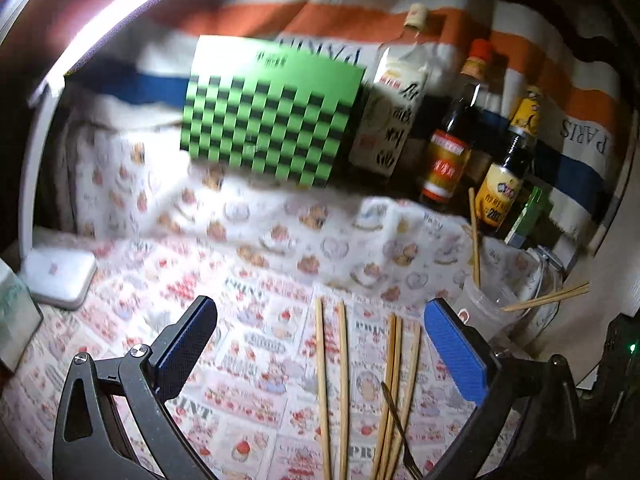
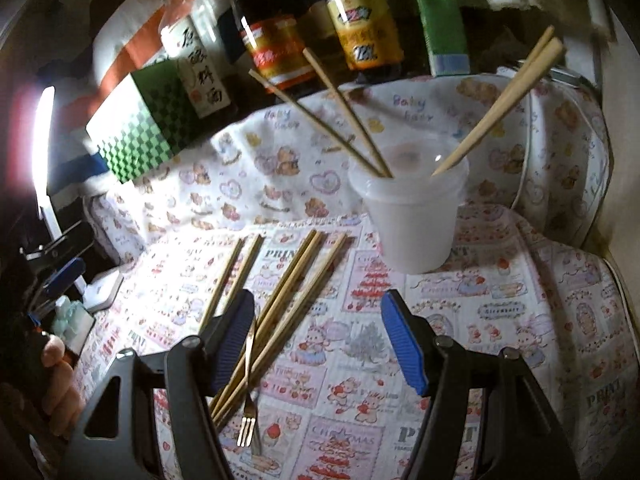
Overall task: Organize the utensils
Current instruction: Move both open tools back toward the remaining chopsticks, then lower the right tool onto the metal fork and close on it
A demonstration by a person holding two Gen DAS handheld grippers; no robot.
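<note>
Several wooden chopsticks [image 1: 343, 380] lie on the printed cloth, and a small metal fork [image 1: 400, 428] rests across them. My left gripper [image 1: 320, 306] stands wide open above them, nothing between its blue pads. To its right a translucent plastic cup [image 1: 488, 304] holds a few chopsticks. In the right wrist view the loose chopsticks [image 2: 296, 284] and fork [image 2: 249, 400] lie under the left finger [image 2: 236, 332] of my right gripper [image 2: 318, 300], which is open and holds nothing. The cup [image 2: 412, 216] stands ahead, with chopsticks [image 2: 344, 120] leaning out of it.
Sauce bottles [image 2: 276, 52], a green checkered box [image 1: 272, 112] and a green carton [image 2: 444, 32] line the back. A lit lamp with a white base [image 1: 60, 276] stands at the left. A hand [image 2: 56, 384] is at the left edge. A wall borders the right side.
</note>
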